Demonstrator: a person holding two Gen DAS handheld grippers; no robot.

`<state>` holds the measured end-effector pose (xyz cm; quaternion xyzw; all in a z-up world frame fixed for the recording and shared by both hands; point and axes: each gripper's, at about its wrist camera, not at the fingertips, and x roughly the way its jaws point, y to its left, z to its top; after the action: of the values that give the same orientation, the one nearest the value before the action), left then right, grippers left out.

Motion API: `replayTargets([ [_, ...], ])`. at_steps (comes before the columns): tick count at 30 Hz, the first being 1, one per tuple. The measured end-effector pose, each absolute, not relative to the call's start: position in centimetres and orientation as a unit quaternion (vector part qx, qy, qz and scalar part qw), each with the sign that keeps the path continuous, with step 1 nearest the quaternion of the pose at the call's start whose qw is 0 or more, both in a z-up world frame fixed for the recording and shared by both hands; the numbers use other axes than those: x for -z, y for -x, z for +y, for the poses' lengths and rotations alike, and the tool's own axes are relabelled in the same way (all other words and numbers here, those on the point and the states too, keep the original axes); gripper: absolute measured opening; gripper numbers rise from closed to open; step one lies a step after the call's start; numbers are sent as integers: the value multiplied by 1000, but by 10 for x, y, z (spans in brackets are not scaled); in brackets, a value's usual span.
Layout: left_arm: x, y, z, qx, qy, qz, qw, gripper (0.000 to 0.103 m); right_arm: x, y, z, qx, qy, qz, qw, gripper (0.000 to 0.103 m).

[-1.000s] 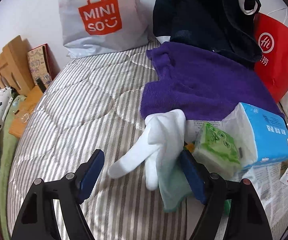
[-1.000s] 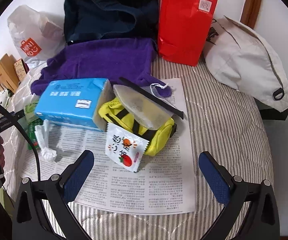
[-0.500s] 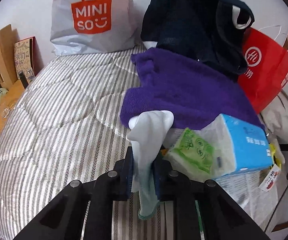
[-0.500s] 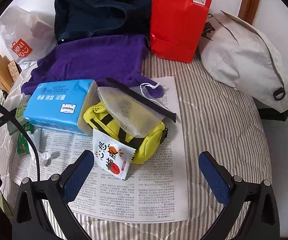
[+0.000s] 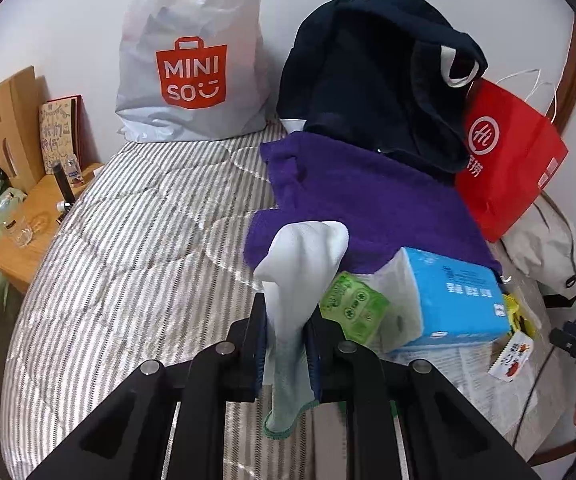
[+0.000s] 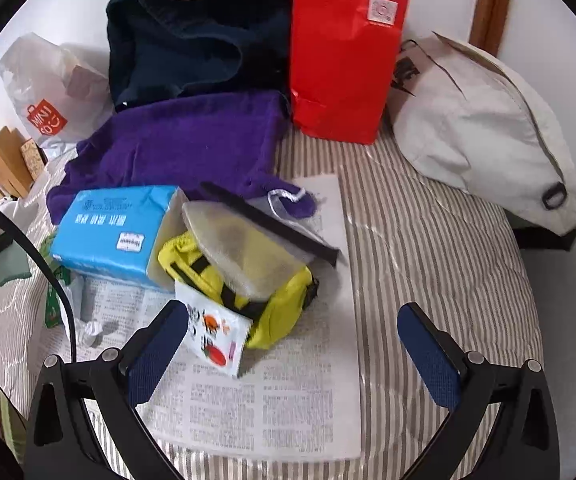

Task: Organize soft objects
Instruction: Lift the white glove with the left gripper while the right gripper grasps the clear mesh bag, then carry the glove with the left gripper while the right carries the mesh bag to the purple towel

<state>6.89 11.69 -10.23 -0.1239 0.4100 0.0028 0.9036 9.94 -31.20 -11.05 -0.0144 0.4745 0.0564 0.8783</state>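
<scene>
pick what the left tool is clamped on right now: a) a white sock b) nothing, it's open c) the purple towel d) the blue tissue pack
a: in the left wrist view the left tool is shut on a white sock, which sticks up between the pads and hangs below them.

Both grippers, left gripper [image 5: 286, 344] and right gripper [image 6: 292, 354], show black angular frames, silver screws and blue-padded jaws.
</scene>
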Motion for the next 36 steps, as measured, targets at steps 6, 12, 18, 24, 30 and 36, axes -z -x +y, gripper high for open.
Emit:
replayTargets([
  [6, 105, -71, 110, -2, 119, 417, 901, 17, 121, -126, -307, -79, 13, 471, 878, 102],
  [12, 114, -77, 103, 3, 117, 427, 896, 17, 138, -144, -290, -109, 45, 477, 871, 91],
  [18, 119, -81, 98, 6, 116, 433, 894, 17, 144, -151, -291, -129, 51, 474, 870, 27],
  [24, 120, -81, 97, 10, 120, 432, 894, 17, 131, -141, -292, -139, 60, 451, 879, 8],
  [30, 114, -76, 96, 13, 120, 427, 896, 17, 106, -124, -297, -149, 39, 439, 885, 7],
  [36, 102, -68, 93, 20, 119, 418, 900, 17, 88, -109, -306, -156, 9, 440, 885, 7],
])
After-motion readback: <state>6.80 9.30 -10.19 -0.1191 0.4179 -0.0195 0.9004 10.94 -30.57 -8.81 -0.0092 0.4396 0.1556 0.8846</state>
